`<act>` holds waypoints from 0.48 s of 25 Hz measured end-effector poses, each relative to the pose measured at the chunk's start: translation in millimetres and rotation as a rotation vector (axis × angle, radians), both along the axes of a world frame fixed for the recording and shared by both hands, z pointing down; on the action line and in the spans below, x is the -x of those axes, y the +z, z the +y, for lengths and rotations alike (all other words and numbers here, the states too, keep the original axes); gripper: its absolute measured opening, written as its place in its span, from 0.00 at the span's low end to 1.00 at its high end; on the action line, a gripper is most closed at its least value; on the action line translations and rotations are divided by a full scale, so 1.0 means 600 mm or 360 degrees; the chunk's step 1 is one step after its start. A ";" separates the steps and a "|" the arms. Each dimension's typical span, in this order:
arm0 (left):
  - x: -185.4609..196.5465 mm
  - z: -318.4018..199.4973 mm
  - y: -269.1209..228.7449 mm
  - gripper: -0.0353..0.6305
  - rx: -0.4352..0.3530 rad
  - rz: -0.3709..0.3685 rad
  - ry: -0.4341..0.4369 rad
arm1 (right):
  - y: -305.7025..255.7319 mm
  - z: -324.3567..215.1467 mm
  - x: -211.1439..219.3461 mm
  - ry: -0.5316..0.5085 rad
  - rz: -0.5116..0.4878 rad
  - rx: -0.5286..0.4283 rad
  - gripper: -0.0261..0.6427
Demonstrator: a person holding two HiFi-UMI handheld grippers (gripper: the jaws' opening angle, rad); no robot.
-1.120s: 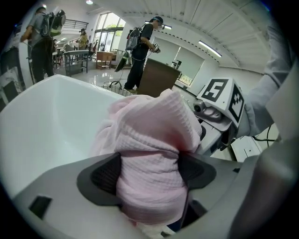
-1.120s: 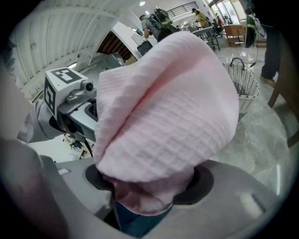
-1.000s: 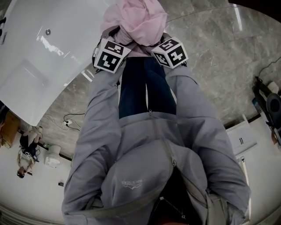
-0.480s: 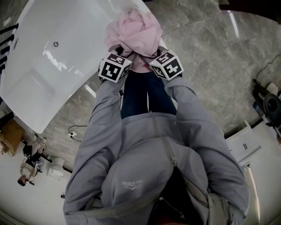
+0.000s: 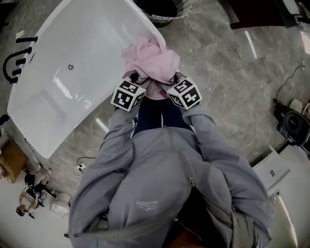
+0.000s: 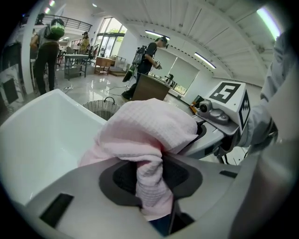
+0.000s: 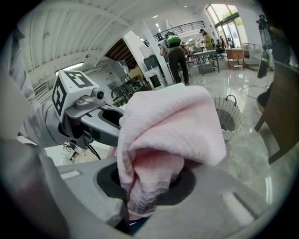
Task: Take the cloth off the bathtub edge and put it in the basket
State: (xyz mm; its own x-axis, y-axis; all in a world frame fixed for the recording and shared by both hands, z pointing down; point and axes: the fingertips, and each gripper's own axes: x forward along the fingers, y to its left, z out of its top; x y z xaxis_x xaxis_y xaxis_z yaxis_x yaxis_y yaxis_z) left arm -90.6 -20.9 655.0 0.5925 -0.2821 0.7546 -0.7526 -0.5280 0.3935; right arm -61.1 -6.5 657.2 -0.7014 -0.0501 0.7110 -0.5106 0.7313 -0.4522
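A bunched pink cloth (image 5: 150,60) hangs over the near corner of the white bathtub (image 5: 58,97), held up between both grippers. My left gripper (image 5: 137,80) has its jaws closing, and its pads press on a fold of the cloth (image 6: 149,135). My right gripper (image 5: 170,80) is shut on the other side of the cloth (image 7: 173,121). The two grippers sit side by side, almost touching. A dark wire basket (image 5: 162,9) stands on the floor just beyond the tub's far end; the basket (image 6: 100,108) shows behind the cloth in the left gripper view, and the basket (image 7: 227,117) to its right in the right gripper view.
A black faucet (image 5: 14,58) stands at the tub's left end. The floor is grey marble, with a white cabinet (image 5: 271,167) and dark gear at the right. Several people stand by tables (image 6: 74,58) far behind. A brown counter (image 6: 149,86) is past the basket.
Both grippers, with the cloth bunched between them, have moved forward away from my body. More of the bathtub has come into the head view, and the basket now shows at the top.
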 end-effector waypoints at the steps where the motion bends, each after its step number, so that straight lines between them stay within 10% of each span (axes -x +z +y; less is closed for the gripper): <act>1: -0.001 0.001 -0.016 0.24 -0.0021 0.0006 0.0005 | -0.016 0.000 -0.001 0.0001 -0.0006 -0.0018 0.19; 12: -0.023 -0.003 -0.196 0.23 -0.0320 0.0089 0.0054 | -0.194 -0.005 -0.020 0.0024 -0.0085 -0.0294 0.19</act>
State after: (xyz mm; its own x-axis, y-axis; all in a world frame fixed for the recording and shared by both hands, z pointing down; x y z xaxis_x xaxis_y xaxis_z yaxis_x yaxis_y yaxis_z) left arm -76.8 -22.6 537.2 0.6435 -0.4028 0.6509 -0.7130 -0.6248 0.3183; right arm -48.9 -9.3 540.8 -0.7360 -0.1874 0.6506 -0.5012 0.7969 -0.3374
